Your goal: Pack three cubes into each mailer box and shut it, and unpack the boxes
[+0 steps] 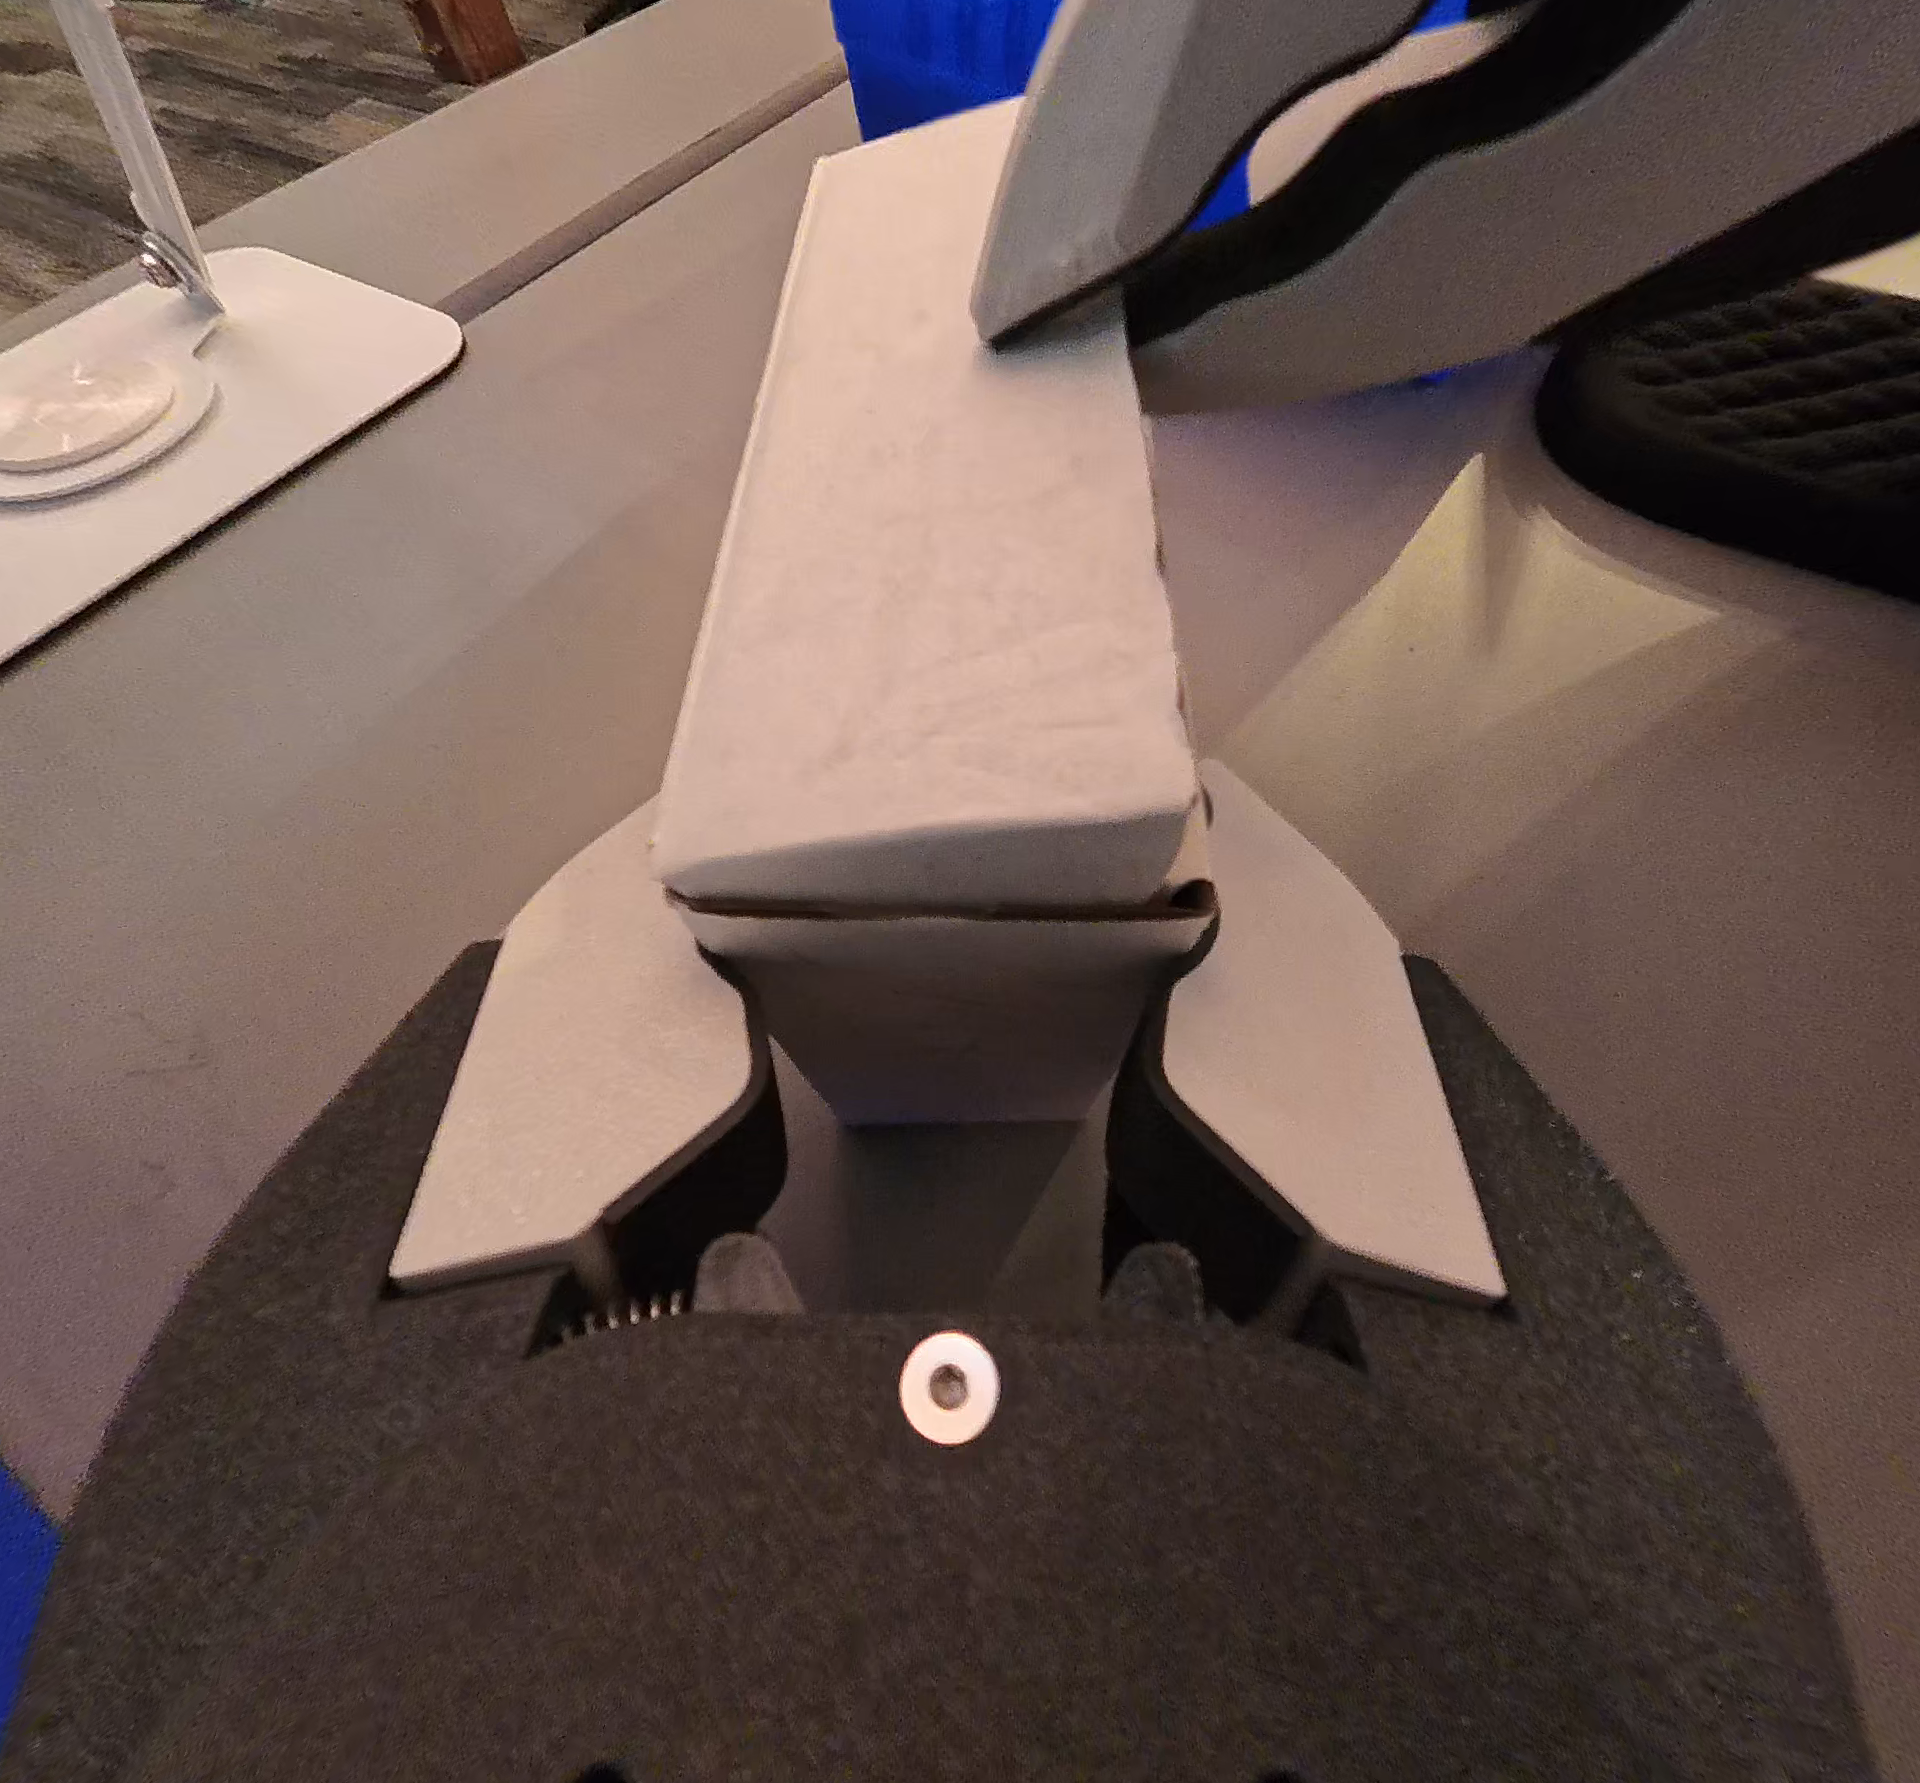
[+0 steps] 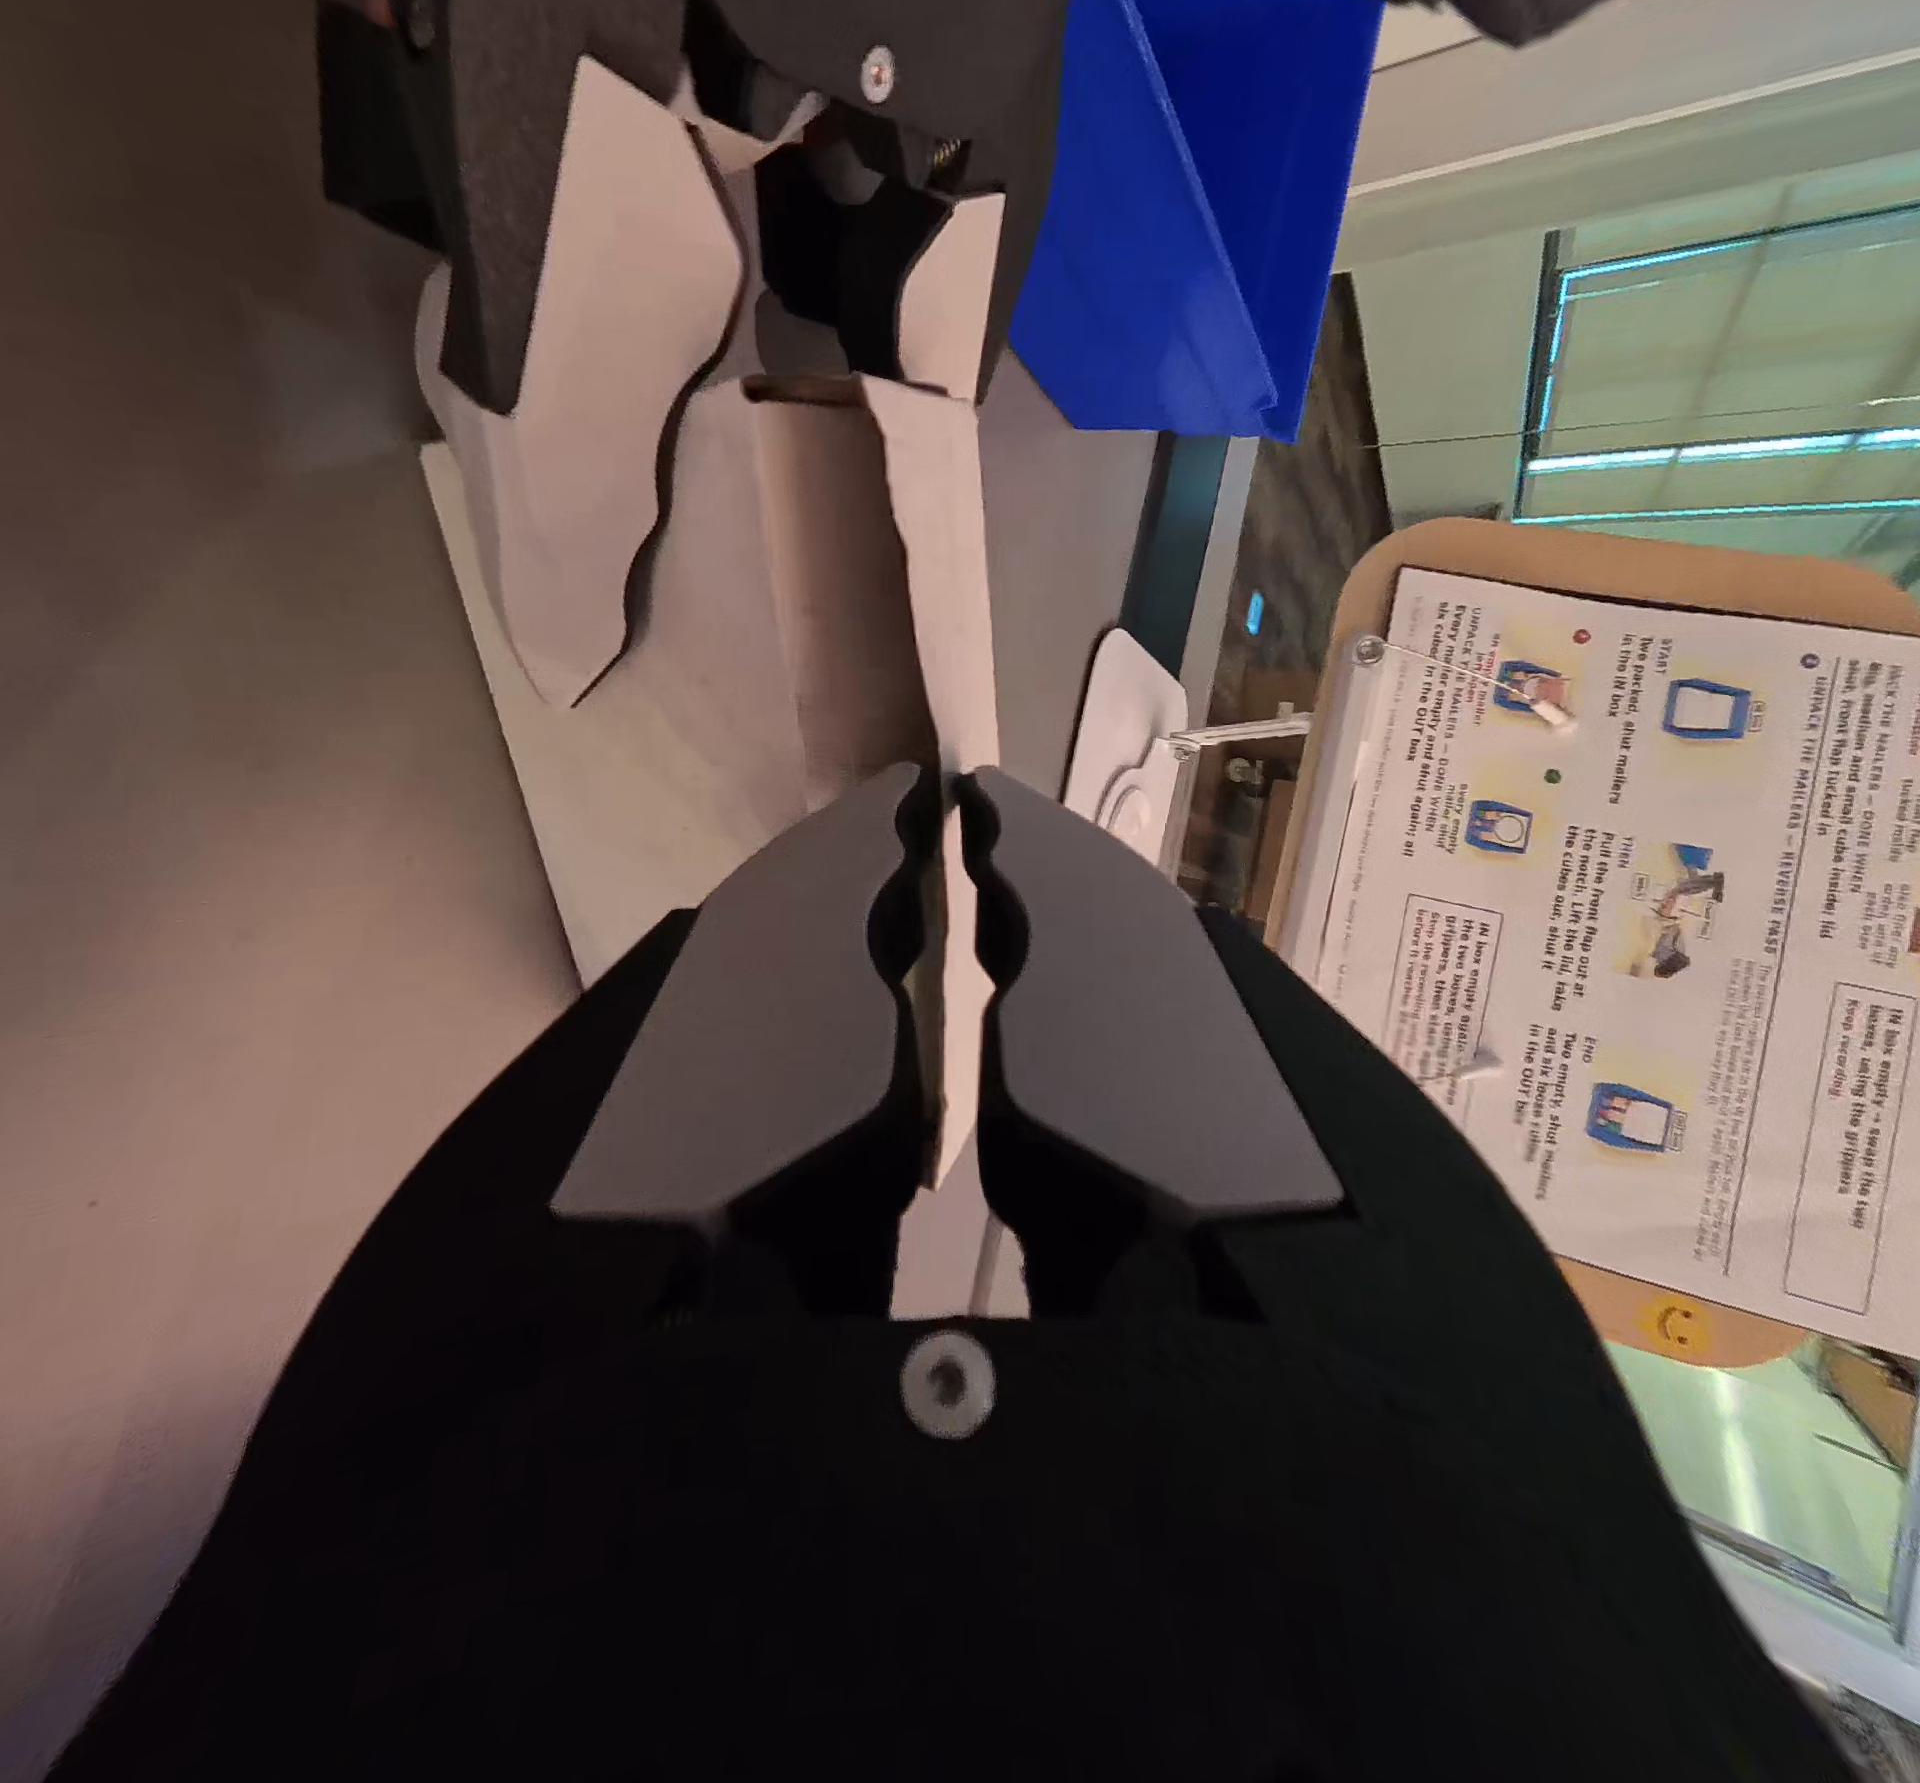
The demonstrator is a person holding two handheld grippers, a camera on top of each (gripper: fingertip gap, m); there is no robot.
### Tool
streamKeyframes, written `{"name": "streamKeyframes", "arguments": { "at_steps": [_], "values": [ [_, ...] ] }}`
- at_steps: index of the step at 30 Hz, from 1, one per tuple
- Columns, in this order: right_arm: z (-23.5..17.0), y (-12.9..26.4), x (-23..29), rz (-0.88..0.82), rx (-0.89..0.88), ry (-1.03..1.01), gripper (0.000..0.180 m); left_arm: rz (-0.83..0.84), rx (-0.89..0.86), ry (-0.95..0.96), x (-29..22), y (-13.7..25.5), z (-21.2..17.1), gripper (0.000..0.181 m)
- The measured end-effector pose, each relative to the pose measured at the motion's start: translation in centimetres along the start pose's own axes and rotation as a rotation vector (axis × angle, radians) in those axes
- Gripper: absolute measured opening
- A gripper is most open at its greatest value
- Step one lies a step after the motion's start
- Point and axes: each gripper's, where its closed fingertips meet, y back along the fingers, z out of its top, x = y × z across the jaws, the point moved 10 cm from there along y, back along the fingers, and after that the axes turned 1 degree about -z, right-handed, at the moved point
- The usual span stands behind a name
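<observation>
The left claw clamps the near end of the white box while the right claw pinches its thin flap, which could tear if pulled hard.

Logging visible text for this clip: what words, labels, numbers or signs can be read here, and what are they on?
Printed instruction sheet on a brown board, right wrist view, turned sideways: headings, paragraphs and small diagrams, partly legible; I do not reproduce the wording.
Yellow sticker on the board beside the sheet: a face symbol, no words.
Mailer box and blue bin: no print visible.
Left wrist view: none.
</observation>
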Motion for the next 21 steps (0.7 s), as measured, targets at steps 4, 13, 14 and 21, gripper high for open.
{"name": "streamKeyframes", "arguments": {
  "at_steps": [4,13,14,21],
  "values": [
    [-0.2,0.4,-0.8,-0.006,-0.023,-0.061,0.004,-0.002,0.004,-0.024,-0.3,-0.1,0.1,0.077],
    [-0.3,0.3,-2.2,-0.050,-0.031,-0.135,0.009,0.002,0.009,-0.047,-0.4,-0.2,0.2,0.077],
    [-0.4,0.4,-2.4,-0.051,-0.033,-0.139,0.010,0.013,0.012,-0.078,-0.7,-0.2,0.3,0.078],
    [-0.7,0.3,-3.0,0.020,-0.056,-0.206,0.010,-0.009,0.001,-0.075,-0.5,-0.2,0.2,0.078]
  ]
}}
